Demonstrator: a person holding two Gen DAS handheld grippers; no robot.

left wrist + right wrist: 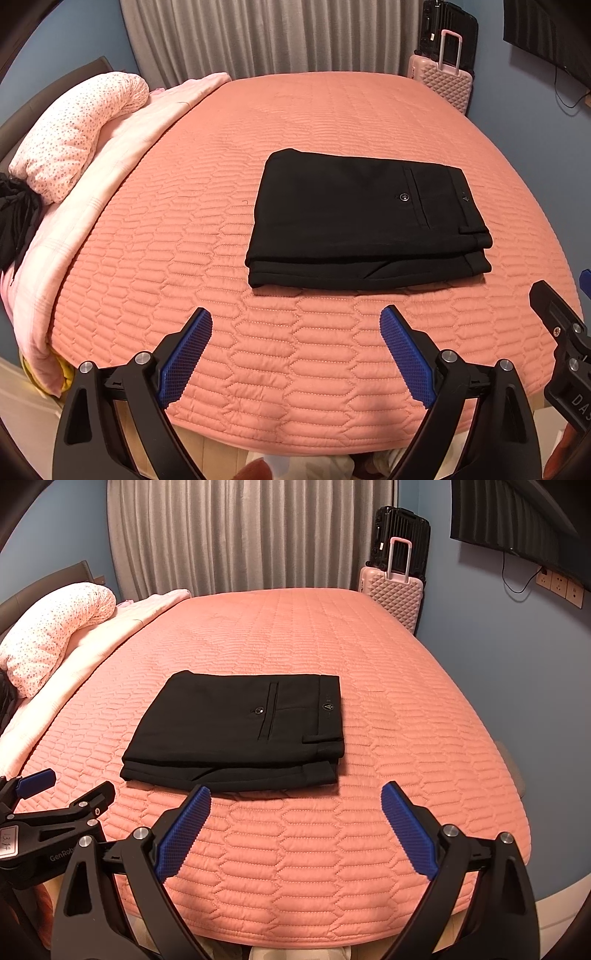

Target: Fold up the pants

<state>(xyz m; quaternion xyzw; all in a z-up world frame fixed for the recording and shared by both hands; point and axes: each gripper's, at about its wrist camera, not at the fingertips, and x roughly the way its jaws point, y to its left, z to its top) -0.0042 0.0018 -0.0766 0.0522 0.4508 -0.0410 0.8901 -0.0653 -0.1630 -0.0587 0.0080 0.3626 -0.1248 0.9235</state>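
We held both tongs off the near edge of the bed with the salmon-pink quilted cover (332,122), and neither touched cloth. The left tongs (295,325) stood released, blue ribbed pads spread wide with only quilt showing between them; the right tongs (295,805) were spread the same way and gripped nothing.

The black trousers of smooth woven cloth (365,221) lay as a compact rectangular stack toward the middle of the bed, somewhat nearer its near edge than its far one, well apart from the speckled pink pillow (74,136) and pale pink blanket (122,155) along the left edge. The buttoned back pocket faced up and the waistband ran along the stack's right side. In the right wrist view, layered edges showed at the stack's near side, fairly even, the lowest layer jutting slightly forward.

We judged the folding essentially finished and the step in hand a backing-off from the bundle. Any next move seemed to call for little: at most a light nudge to square that lower layer, done with the pads low and flat so the upper folds would not drag open.
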